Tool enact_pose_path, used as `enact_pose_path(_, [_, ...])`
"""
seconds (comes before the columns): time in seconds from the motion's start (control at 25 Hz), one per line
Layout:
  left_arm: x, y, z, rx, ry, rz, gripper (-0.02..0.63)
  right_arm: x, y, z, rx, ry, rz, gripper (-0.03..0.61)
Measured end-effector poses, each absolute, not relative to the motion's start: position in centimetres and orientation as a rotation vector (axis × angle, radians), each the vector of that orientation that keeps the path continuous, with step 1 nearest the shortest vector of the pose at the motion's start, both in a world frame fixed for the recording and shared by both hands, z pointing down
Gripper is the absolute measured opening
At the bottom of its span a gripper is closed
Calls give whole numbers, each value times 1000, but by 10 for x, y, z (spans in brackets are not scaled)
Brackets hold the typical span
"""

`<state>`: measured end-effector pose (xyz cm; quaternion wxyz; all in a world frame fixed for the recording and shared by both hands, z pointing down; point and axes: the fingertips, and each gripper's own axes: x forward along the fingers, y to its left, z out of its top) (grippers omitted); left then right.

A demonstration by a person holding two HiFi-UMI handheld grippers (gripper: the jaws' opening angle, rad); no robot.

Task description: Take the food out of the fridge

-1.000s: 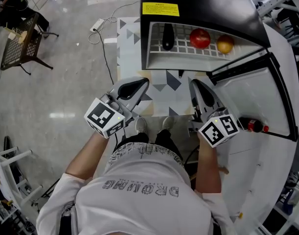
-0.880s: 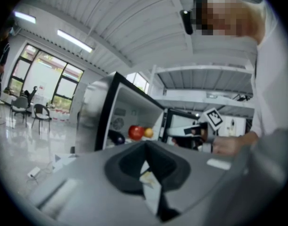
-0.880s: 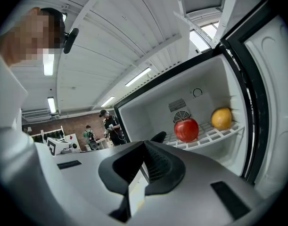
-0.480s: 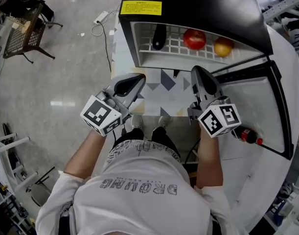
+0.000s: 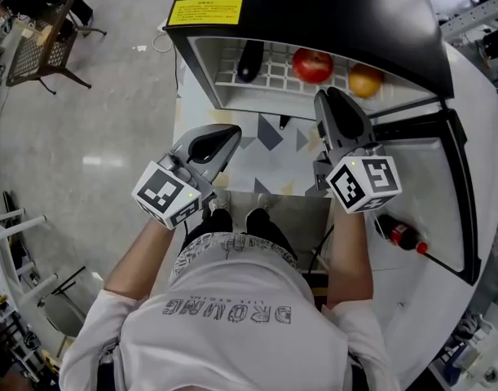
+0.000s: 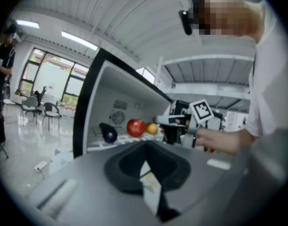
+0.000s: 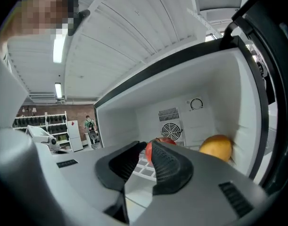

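The small black fridge (image 5: 314, 6) stands open. On its white wire shelf (image 5: 273, 78) lie a dark eggplant (image 5: 250, 60), a red apple (image 5: 312, 65) and a yellow-orange fruit (image 5: 365, 81). My right gripper (image 5: 323, 96) reaches the shelf's front edge, just short of the apple (image 7: 159, 142) and left of the yellow fruit (image 7: 216, 148). Its jaws are opening, with a narrow gap and nothing between them. My left gripper (image 5: 232, 130) hangs lower and to the left, outside the fridge, shut and empty. The left gripper view shows the eggplant (image 6: 107, 133), apple (image 6: 136, 127) and my right gripper (image 6: 174, 126).
The fridge door (image 5: 424, 177) swings open to the right, with a red-capped bottle (image 5: 399, 235) in its rack. A patterned mat (image 5: 269, 149) lies under the fridge front. A mesh chair (image 5: 37, 51) stands at the far left on the grey floor.
Both grippers have moved toward the fridge opening. The right one has come up to the shelf's front edge near the apple.
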<state>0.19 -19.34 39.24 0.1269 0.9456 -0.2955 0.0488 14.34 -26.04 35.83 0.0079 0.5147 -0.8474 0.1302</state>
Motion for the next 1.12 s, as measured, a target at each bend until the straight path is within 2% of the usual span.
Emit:
enact_pose_path(0.16, [3,-195,398,2738,-878,154,6,147,-272,365,1595,-2631,386,77])
enact_pose_path(0.52, [0,-196,404,2711,-914,158,6,144,-292,373,1549,-2574,322,227])
enact_pose_path(1.12, [-7,-200,417,2680,-918,150,6,139,-326,389,1549,-2470,270,330])
